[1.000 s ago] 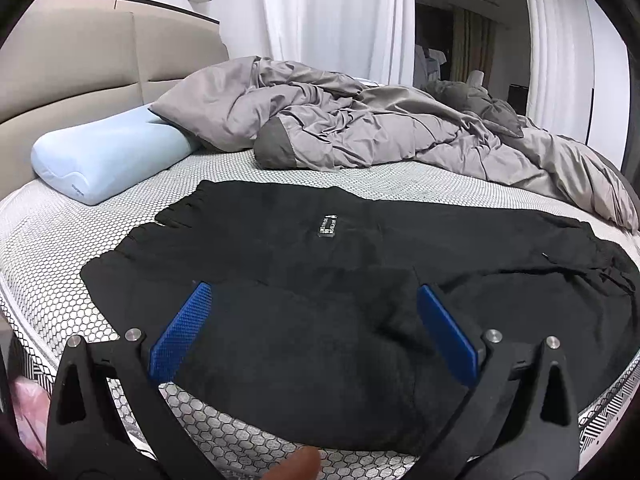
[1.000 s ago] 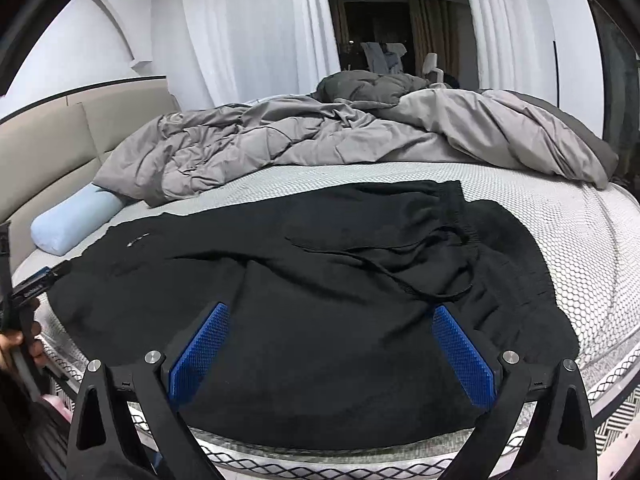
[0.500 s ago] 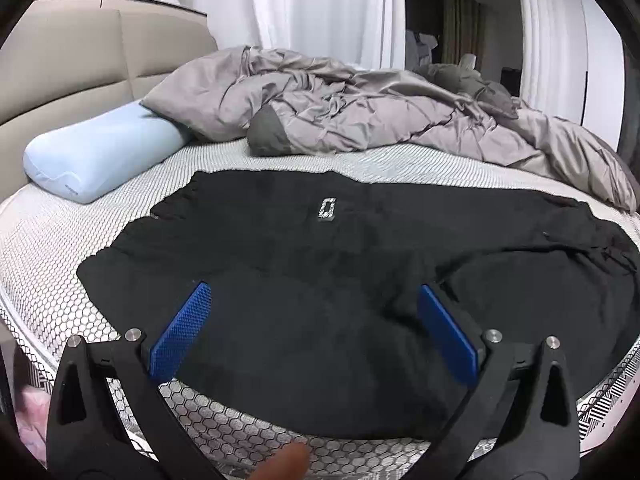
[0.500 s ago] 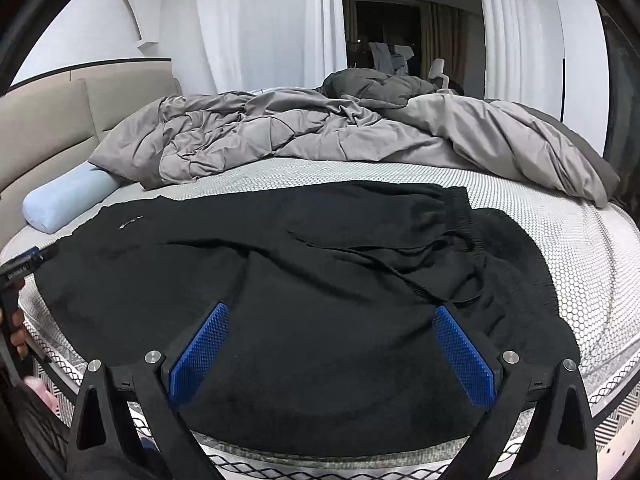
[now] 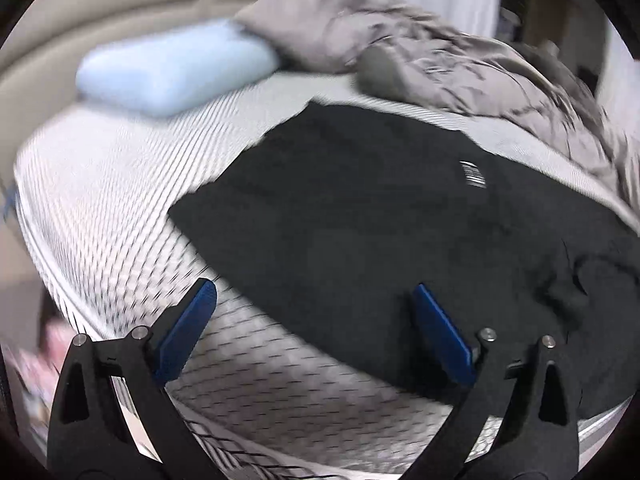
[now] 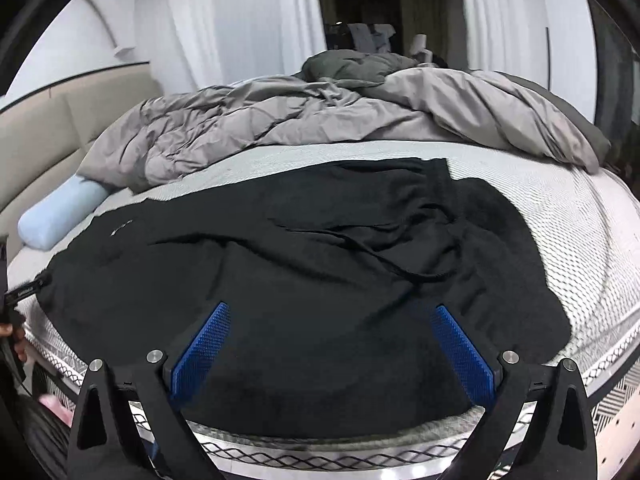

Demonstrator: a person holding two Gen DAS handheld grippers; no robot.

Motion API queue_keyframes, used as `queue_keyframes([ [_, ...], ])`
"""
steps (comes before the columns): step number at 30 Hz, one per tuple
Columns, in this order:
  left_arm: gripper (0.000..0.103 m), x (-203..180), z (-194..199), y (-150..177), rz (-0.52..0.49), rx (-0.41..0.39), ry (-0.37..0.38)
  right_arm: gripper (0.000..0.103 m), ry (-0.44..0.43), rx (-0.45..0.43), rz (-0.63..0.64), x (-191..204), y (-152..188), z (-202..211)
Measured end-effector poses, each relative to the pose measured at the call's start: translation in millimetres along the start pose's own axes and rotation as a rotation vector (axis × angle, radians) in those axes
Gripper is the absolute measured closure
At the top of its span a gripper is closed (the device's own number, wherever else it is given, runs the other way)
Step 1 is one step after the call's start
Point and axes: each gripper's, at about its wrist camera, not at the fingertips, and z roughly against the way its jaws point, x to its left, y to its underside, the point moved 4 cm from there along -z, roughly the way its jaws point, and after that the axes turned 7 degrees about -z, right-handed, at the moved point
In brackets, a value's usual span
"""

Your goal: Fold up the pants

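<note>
On the white honeycomb-textured bed (image 6: 580,240), the black fleece pants (image 6: 320,280) lie spread, unfolded; we hold the left gripper (image 5: 316,332), its jaws just narrowed slightly, and the right gripper (image 6: 332,344) apart and empty at 6 o'clock.

The whole left wrist view is smeared by motion: the mattress (image 5: 120,216) pattern runs into streaks, the white label (image 5: 474,175) on the black pants (image 5: 360,208) cannot be read, and the pink thing (image 5: 48,344) at the lower left is a shapeless blur. There the pants run out of view at the right edge. In the right wrist view, the person's hand (image 6: 14,338) is cut by the left edge, and the items in the dark doorway (image 6: 368,36) are too small to identify.
</note>
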Motion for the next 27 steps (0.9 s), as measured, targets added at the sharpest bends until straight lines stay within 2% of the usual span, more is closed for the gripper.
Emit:
queue_keyframes([
  [2, 0.015, 20.7, -14.6, -0.5, 0.074, 0.037, 0.053, 0.0, -0.003, -0.001, -0.016, -5.5, -0.9, 0.7],
  [4, 0.017, 33.7, -26.0, -6.5, 0.119, 0.03, 0.099, 0.0, 0.001, -0.016, -0.019, -8.0, -2.8, 2.6],
  [7, 0.053, 46.8, -39.5, -22.4, 0.17, 0.019, 0.119, 0.0, 0.002, -0.032, -0.02, -10.0, -6.5, 3.7],
  [8, 0.08, 52.1, -43.3, -26.7, 0.195, 0.018, 0.112, 0.0, 0.003, -0.029, -0.029, -11.6, -7.2, 2.7],
  [9, 0.097, 57.9, -44.8, -29.2, 0.221, 0.016, 0.104, 0.0, 0.004, -0.03, -0.041, -14.0, -8.1, 2.1],
  [11, 0.1, 68.7, -36.3, -28.7, 0.246, -0.016, 0.116, 0.0, 0.018, -0.041, -0.056, -19.0, -10.2, 3.6],
  [13, 0.1, 82.7, -23.0, -23.4, 0.237, -0.045, 0.078, 0.0, 0.057, -0.054, -0.077, -30.2, -12.4, 8.3],
  [16, 0.1, 97.8, -23.4, -10.0, 0.239, -0.018, 0.031, 0.0, 0.128, -0.067, -0.135, -63.5, -15.4, 19.1],
  [19, 0.1, 94.4, -22.8, -5.6, 0.215, -0.014, 0.006, 0.0, 0.164, -0.025, -0.265, -113.4, -12.0, 23.3],
  [21, 0.1, 90.4, -18.1, -8.9, 0.198, -0.027, -0.009, 0.002, 0.143, 0.027, -0.334, -136.7, -7.6, 14.3],
  [23, 0.1, 88.1, -18.3, -13.8, 0.196, -0.029, -0.011, 0.022, 0.099, 0.101, -0.374, -150.7, -3.9, -4.8],
  [24, 0.1, 85.7, -19.7, -16.6, 0.199, -0.028, -0.013, 0.025, 0.071, 0.142, -0.385, -153.6, -2.2, -15.4],
  [25, 0.1, 84.4, -21.7, -19.0, 0.2, -0.024, -0.014, 0.033, 0.03, 0.178, -0.404, -155.3, -1.6, -26.8],
  [27, 0.1, 81.2, -20.5, -20.6, 0.201, -0.024, -0.012, 0.045, 0.025, 0.196, -0.382, -154.5, -6.7, -35.2],
])
